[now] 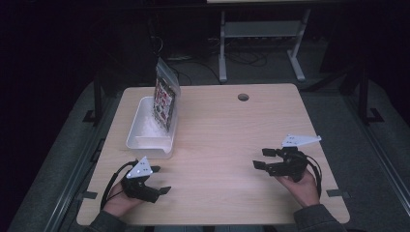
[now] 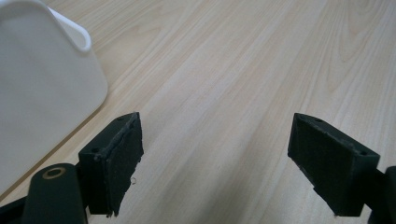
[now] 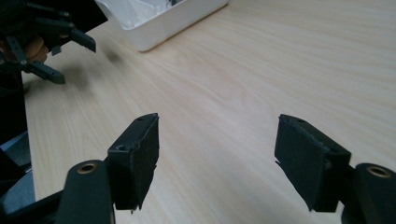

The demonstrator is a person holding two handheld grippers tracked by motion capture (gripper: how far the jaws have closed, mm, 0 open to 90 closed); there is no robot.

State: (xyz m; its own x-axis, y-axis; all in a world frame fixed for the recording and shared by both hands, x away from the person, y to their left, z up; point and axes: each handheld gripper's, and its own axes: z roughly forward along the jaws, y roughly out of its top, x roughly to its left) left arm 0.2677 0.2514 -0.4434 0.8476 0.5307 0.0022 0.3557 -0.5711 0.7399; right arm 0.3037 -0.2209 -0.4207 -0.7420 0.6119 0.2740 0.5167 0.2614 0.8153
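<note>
A: In the high view the left gripper (image 1: 157, 180) sits at the lower left of the frame, jaws spread and holding nothing, just below the near end of the white tub (image 1: 137, 131). The right gripper (image 1: 263, 159) is at the lower right, also released, hovering over the bare wooden table (image 1: 227, 125).

B: And the thing they are after?

A: I judge it is the packet (image 1: 165, 95), a flat printed bag standing in the tub at the upper left of the frame. It leans against the tub's right wall, its long axis nearly upright with the top tilted up and away, and its printed face turned to the right. The tub's own long axis runs from near to far.

B: What does the left gripper view add?

A: Its two black jaws stand wide apart over wood, and the tub's rounded corner (image 2: 44, 88) fills the upper left.

B: The right gripper view?

A: Jaws apart again, the tub (image 3: 163, 23) at the top, the other gripper (image 3: 58, 53) at the upper left.

B: So which step?

A: Probably the very start, before any reach. The next move calls for lifting the left gripper over the rim and closing on the packet's thin upper edge.
</note>
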